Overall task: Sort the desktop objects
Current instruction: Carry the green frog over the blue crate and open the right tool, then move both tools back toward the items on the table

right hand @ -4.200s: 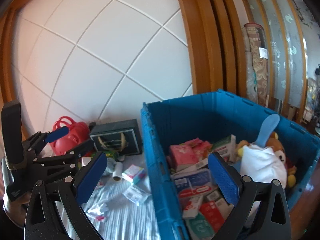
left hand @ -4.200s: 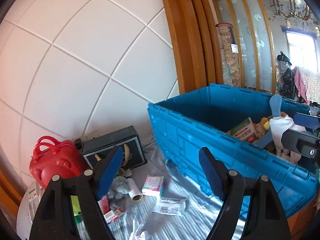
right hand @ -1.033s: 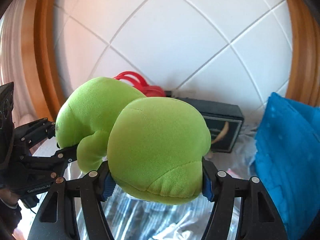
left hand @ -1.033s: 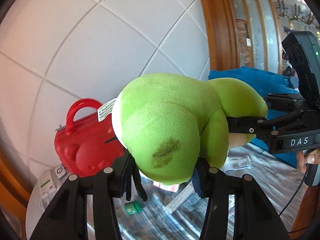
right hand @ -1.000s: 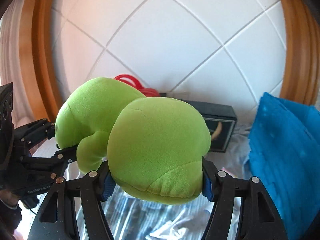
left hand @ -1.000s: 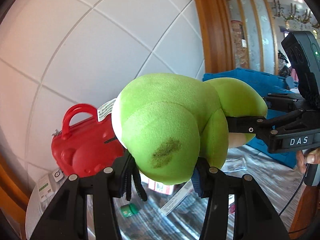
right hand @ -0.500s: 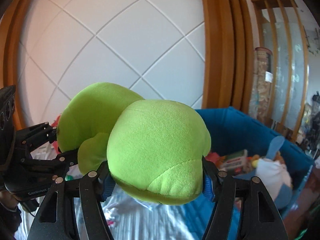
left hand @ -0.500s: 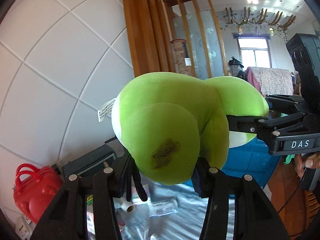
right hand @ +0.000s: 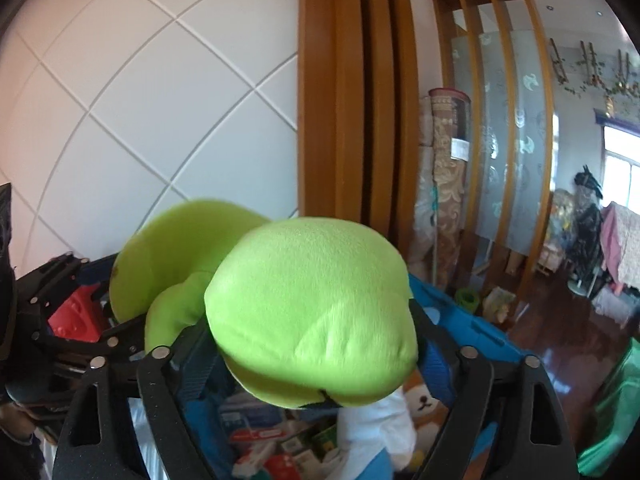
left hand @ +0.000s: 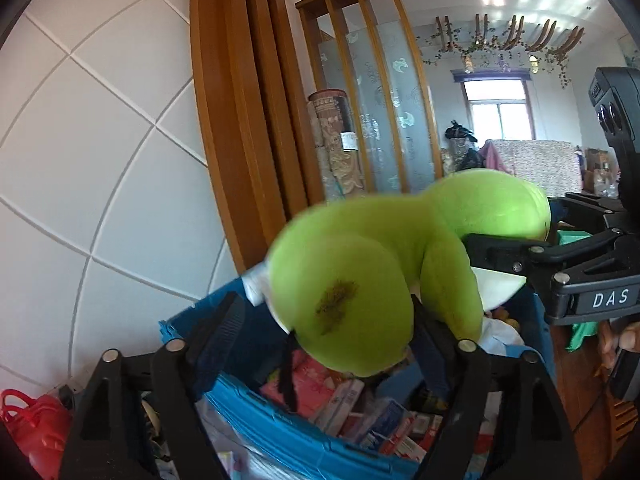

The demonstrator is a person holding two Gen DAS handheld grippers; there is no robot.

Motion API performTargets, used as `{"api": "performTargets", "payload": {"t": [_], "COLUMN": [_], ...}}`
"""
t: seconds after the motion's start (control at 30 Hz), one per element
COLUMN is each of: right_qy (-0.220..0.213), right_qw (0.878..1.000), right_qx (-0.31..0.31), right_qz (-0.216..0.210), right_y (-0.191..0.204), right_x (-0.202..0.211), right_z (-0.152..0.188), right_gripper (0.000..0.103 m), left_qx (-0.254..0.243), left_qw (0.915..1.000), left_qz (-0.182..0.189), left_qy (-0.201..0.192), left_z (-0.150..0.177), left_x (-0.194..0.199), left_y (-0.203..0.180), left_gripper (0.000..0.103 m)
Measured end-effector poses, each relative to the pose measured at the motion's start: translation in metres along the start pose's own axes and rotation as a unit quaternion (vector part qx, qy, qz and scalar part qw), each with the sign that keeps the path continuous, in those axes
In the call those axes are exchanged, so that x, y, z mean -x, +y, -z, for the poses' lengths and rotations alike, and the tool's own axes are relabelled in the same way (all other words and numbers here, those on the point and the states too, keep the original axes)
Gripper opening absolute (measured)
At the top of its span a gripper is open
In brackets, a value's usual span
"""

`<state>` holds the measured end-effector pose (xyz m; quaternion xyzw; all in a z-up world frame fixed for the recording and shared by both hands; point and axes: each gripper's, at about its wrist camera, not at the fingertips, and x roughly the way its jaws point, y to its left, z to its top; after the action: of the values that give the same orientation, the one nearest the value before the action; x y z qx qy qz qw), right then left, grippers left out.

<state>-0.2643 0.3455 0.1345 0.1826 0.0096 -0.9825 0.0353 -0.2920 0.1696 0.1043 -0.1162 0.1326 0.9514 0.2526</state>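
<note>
black right tongs point(left hand: 500, 260) read "das"; jaws opening around green plush point(left hand: 360, 280)

Green plush point(left hand: 360, 280) fills gap over blue bin point(left hand: 280, 420), between opening jaws of left gripper point(left hand: 324, 340) and right gripper point(right hand: 316, 356); blocks most of forward view. Grippers crowd each other across plush; little side room between them. Bin interior nearly packed: boxes point(left hand: 352, 400), bear toy point(right hand: 424, 404). Tiled wall point(left hand: 100, 160) and wood post point(left hand: 248, 140) close behind bin. Red case point(left hand: 36, 428) left of bin. Open floor point(right hand: 560, 340) beyond bin on right.
</note>
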Motion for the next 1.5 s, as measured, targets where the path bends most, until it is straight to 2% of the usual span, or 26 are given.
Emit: {"api": "performTargets", "payload": {"t": [0.13, 0.23, 0.37, 0.53, 0.67, 0.87, 1.1, 1.33, 1.5], "right_qy": [-0.004, -0.024, -0.032, -0.020, -0.008, 0.002, 0.010, 0.010, -0.005], "right_qw": [1.000, 0.999, 0.999, 0.997, 0.996, 0.996, 0.993, 0.994, 0.996], "right_qx": [-0.021, -0.025, -0.040, -0.059, -0.061, -0.033, -0.033, -0.036, -0.023], "right_qz": [0.008, 0.005, -0.008, -0.037, -0.061, -0.081, -0.112, -0.104, -0.090], "right_y": [-0.026, -0.031, -0.049, -0.055, -0.045, -0.028, -0.021, -0.012, 0.015], "right_x": [-0.011, 0.004, 0.007, 0.007, 0.011, 0.015, 0.014, 0.021, 0.036], "right_z": [-0.013, -0.013, -0.004, 0.016, 0.035, 0.062, 0.081, 0.084, 0.077], "right_gripper": [0.094, 0.101, 0.102, 0.103, 0.103, 0.103, 0.103, 0.103, 0.103], "left_qx": [0.009, 0.022, 0.037, 0.030, 0.041, 0.049, 0.059, 0.075, 0.081], "left_qw": [0.9991, 0.9980, 0.9973, 0.9964, 0.9952, 0.9921, 0.9890, 0.9882, 0.9877], "left_qz": [-0.040, -0.056, -0.063, -0.079, -0.088, -0.111, -0.124, -0.121, -0.121], "left_qy": [-0.009, -0.019, -0.014, 0.005, 0.014, 0.032, 0.055, 0.055, 0.058], "left_z": [-0.022, -0.024, -0.016, 0.001, 0.019, 0.055, 0.083, 0.102, 0.122], "left_x": [-0.012, -0.008, -0.004, 0.000, 0.011, 0.028, 0.039, 0.054, 0.074], "left_y": [0.003, 0.006, 0.004, -0.001, -0.004, -0.015, -0.028, -0.024, -0.004], "left_gripper": [0.091, 0.100, 0.100, 0.100, 0.100, 0.100, 0.100, 0.100, 0.100]}}
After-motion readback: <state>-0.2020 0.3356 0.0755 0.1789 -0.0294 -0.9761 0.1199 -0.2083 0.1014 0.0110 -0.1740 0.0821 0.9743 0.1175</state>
